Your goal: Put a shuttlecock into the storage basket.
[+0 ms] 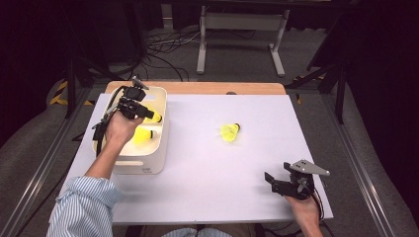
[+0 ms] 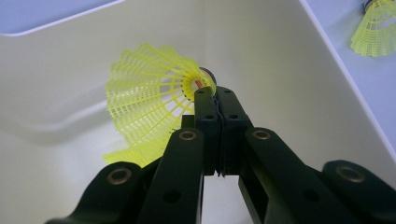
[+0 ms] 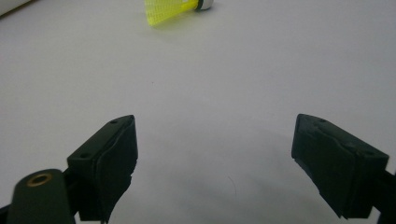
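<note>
The shuttlecock [image 2: 149, 100] held by the left tool [image 2: 215, 93] is a yellow plastic type: a flared, lattice-moulded skirt tapering to a small rounded dark-rimmed cap, suspended inside the bin [image 1: 160, 143]. Largest item: the surface [image 1: 222, 187], a flat, matte, pale sheet over a wooden board whose edge shows at the far side. The bin is a smooth, cream, rounded-corner rectangular tub standing at the surface's left side; a second yellow shuttlecock [image 1: 142, 136] lies on its floor. The left tool is clenched, its black jaws pressed together on the skirt's rim near the cap. The right tool [image 1: 276, 180] sits released at the near right, jaws spread wide with nothing between them, the flat black pads [image 3: 116, 154] apart above bare surface. A third shuttlecock [image 1: 230, 132] lies on its side mid-surface, well apart from both tools.
</note>
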A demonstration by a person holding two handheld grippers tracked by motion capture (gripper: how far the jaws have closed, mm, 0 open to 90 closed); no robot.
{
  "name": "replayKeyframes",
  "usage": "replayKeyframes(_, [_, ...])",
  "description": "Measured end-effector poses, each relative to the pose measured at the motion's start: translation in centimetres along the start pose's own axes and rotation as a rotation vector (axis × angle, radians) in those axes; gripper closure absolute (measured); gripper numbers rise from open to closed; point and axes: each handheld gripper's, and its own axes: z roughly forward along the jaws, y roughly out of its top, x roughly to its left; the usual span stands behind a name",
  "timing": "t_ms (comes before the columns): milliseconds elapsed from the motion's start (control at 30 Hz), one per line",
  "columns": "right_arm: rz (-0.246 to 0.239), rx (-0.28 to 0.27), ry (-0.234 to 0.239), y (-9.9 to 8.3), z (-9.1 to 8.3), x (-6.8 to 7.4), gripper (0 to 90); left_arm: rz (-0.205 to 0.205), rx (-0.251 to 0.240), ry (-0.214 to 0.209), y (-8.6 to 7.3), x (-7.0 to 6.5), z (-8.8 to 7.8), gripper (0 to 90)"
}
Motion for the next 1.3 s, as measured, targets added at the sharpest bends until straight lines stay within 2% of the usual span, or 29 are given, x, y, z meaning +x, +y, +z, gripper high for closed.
replayKeyframes(267, [0.001, 0.002, 0.001, 0.0, 0.0, 0.0, 14.8, 0.008, 0.008, 0.007, 0.0, 0.0, 0.2, 87.9])
replayKeyframes(500, [0.0, 0.002, 0.0, 0.0, 0.0, 0.0, 14.9, 0.013, 0.001, 0.002, 0.0, -0.6, -0.5, 72.4])
replayKeyframes(700, [0.0, 0.0, 0.0, 0.0, 0.0, 0.0, 14.9, 0.017, -0.002, 0.003, 0.0, -0.9, -0.8, 62.6])
replayKeyframes(867, [-0.002, 0.001, 0.001, 0.0, 0.0, 0.1, 15.0, 0.013, -0.027, -0.006, -0.1, -1.3, -1.7, 52.9])
replayKeyframes(1033, [-0.003, 0.001, 0.002, 0.0, 0.0, 0.1, 15.1, 0.021, -0.053, -0.001, -0.2, -1.6, -2.6, 47.0])
replayKeyframes(1267, [-0.005, 0.001, 0.004, 0.0, 0.0, 0.1, 15.1, 0.028, -0.074, 0.003, -0.1, -2.1, -3.7, 43.2])
replayKeyframes(1300, [-0.005, 0.002, 0.004, 0.0, 0.0, 0.1, 15.1, 0.039, -0.076, 0.001, -0.1, -2.4, -3.8, 42.9])
